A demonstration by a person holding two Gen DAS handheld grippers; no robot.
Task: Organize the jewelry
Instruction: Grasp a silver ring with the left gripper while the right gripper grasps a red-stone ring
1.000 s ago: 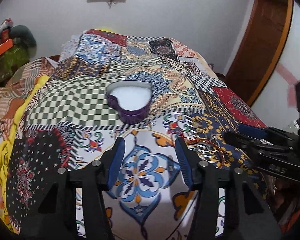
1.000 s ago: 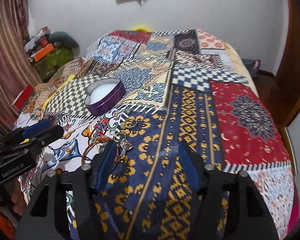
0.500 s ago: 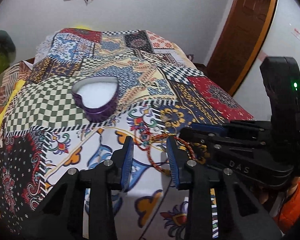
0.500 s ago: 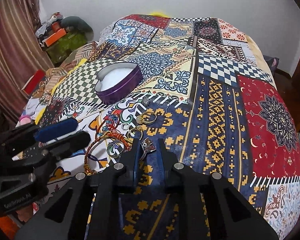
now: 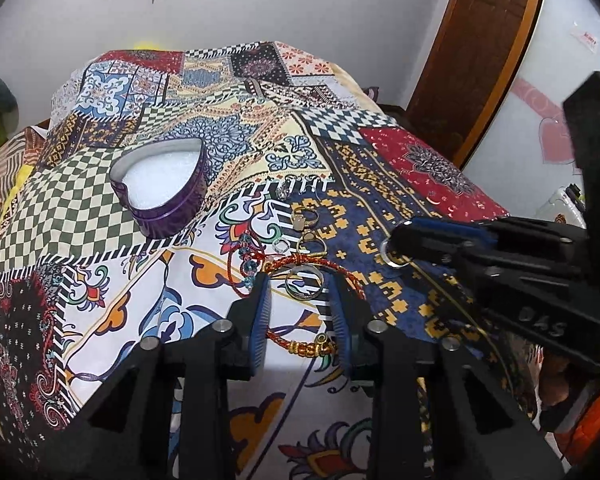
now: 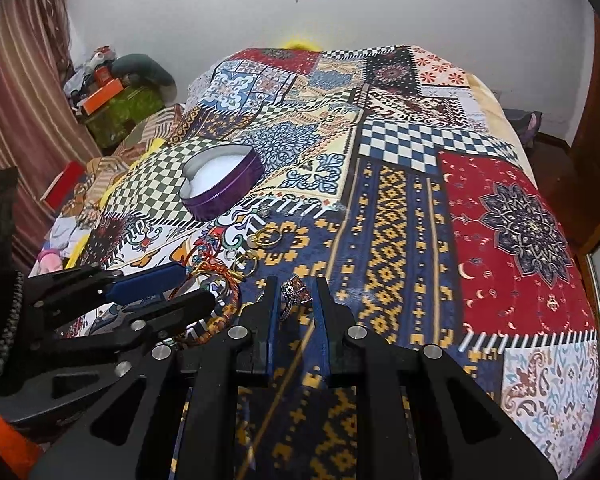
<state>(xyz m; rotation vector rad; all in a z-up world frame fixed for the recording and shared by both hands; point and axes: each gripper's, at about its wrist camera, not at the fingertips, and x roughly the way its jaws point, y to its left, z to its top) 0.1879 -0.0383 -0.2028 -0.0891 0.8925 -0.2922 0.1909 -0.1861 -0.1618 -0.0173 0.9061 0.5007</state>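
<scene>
The right claw (image 6: pixel 296 292) pinches a jeweled ring (image 6: pixel 296 294) just above the bed (image 6: pixel 400 208), the heart-shaped tin (image 6: pixel 220 184) lying ahead to its left, while the half-open left claw (image 5: pixel 300 300) straddles a braided bangle (image 5: pixel 312 346).

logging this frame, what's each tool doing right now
Left tool: open, fingers either side of a silver ring and woven bangle, holding nothing.
Right tool: shut on the jeweled ring.

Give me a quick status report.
Right gripper shut on ring. Left gripper open over bangle. Heart tin open, path clear.
</scene>
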